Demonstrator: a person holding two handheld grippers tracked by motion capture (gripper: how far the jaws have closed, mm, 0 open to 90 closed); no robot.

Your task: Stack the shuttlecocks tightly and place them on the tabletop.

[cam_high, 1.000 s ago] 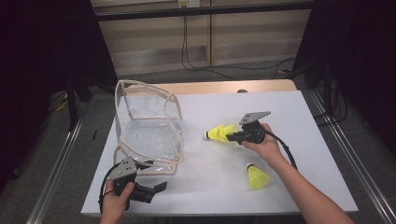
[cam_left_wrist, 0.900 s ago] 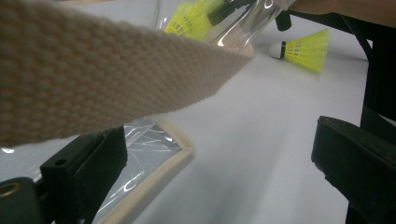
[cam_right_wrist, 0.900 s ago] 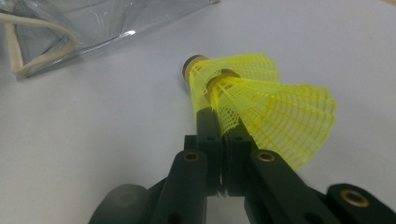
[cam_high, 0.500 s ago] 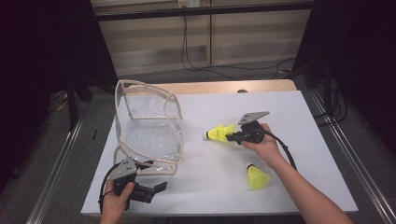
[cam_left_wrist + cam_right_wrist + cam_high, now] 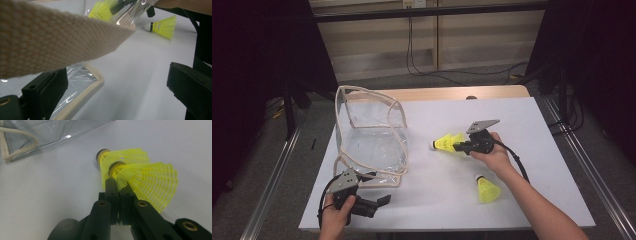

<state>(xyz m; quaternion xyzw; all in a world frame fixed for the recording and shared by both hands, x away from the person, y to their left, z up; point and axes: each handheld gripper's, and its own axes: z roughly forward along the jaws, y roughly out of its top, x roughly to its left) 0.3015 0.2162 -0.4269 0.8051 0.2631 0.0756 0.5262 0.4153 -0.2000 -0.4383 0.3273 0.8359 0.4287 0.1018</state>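
A clear plastic bag (image 5: 372,137) with beige webbing trim stands open on the white table (image 5: 532,125). My right gripper (image 5: 458,146) is shut on the skirt of two nested yellow shuttlecocks (image 5: 444,143), held low over the table right of the bag. In the right gripper view the jaws (image 5: 119,187) pinch the nearer shuttlecock's mesh (image 5: 145,185). A third yellow shuttlecock (image 5: 487,189) lies loose by my right forearm. My left gripper (image 5: 382,205) is open near the bag's front corner. In its own view, a beige strap (image 5: 50,42) crosses close above the spread jaws.
The table's front edge runs just under my left hand. Bare wood of the tabletop (image 5: 437,93) lies behind the white sheet. Metal rails (image 5: 272,175) flank the table on both sides. Through the bag the left gripper view catches the held shuttlecocks (image 5: 102,10) and the loose shuttlecock (image 5: 162,25).
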